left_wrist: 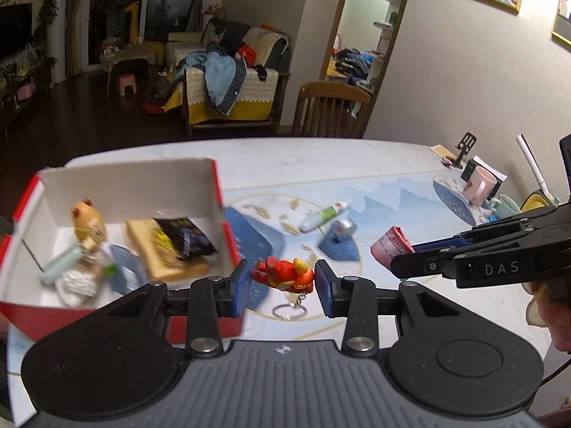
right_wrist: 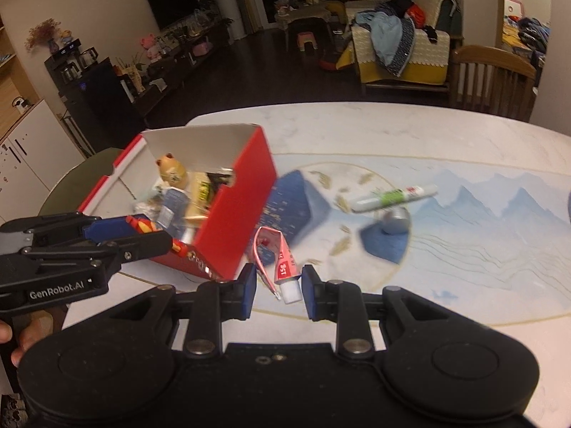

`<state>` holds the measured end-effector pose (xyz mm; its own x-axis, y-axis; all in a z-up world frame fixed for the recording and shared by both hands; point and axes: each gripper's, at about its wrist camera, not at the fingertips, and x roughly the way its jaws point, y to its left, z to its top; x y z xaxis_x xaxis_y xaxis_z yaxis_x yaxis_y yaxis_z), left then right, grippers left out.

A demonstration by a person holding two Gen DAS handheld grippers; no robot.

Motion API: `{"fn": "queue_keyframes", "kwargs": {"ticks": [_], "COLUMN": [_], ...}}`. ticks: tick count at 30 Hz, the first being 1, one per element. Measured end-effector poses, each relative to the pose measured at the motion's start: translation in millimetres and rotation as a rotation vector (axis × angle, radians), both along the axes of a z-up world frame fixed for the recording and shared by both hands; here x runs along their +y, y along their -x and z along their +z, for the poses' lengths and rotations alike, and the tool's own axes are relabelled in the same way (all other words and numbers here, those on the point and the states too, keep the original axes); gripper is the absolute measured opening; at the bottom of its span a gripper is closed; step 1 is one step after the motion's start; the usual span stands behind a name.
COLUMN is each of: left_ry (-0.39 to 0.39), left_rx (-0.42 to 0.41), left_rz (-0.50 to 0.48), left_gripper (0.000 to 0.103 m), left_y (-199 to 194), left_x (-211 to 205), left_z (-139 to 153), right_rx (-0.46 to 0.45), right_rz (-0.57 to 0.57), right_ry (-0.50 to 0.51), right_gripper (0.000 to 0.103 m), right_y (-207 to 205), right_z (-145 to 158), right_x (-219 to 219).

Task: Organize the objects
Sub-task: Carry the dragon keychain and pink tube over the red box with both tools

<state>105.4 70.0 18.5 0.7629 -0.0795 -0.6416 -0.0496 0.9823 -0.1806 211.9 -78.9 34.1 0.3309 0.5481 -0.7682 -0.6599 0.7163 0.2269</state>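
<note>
My left gripper (left_wrist: 282, 287) is shut on a red and yellow figure keychain (left_wrist: 285, 274), held just right of the red box (left_wrist: 228, 242); its key ring (left_wrist: 289, 309) hangs below. The box holds a bear figure (left_wrist: 88, 224), a black packet (left_wrist: 182, 237) and other small items. My right gripper (right_wrist: 279, 290) has its jaws around the white cap of a pink tube (right_wrist: 283, 267), which rests on the mat; whether the pads touch it I cannot tell. A white and green tube (left_wrist: 323, 215) and a silver cap (left_wrist: 342, 230) lie on the mat further off.
The table (left_wrist: 321, 157) has a blue mountain-print mat (right_wrist: 464, 214). Mugs (left_wrist: 480, 185), a phone stand (left_wrist: 464, 148) and other items stand at the right, near the wall. A wooden chair (left_wrist: 332, 107) stands behind the table.
</note>
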Motion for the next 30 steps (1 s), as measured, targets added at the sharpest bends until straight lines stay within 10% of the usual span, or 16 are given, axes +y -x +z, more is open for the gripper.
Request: {"fn": "queue_keyframes", "kwargs": {"ticks": [14, 30], "left_ry": [-0.072, -0.081], "left_rx": [-0.057, 0.044], "left_rz": [0.073, 0.146], "left_gripper": [0.037, 0.037], "left_y": [12.4, -7.1], "left_x": [96.1, 182.8], "left_z": [26.9, -13.9], "right_rx": [-0.035, -0.072], "right_rz": [0.087, 0.122], "right_ry": [0.019, 0.179], "right_gripper": [0.027, 0.028], "right_y": [17.4, 11.3], "right_z": [12.3, -24.1], "right_x": [92.0, 187.4]}}
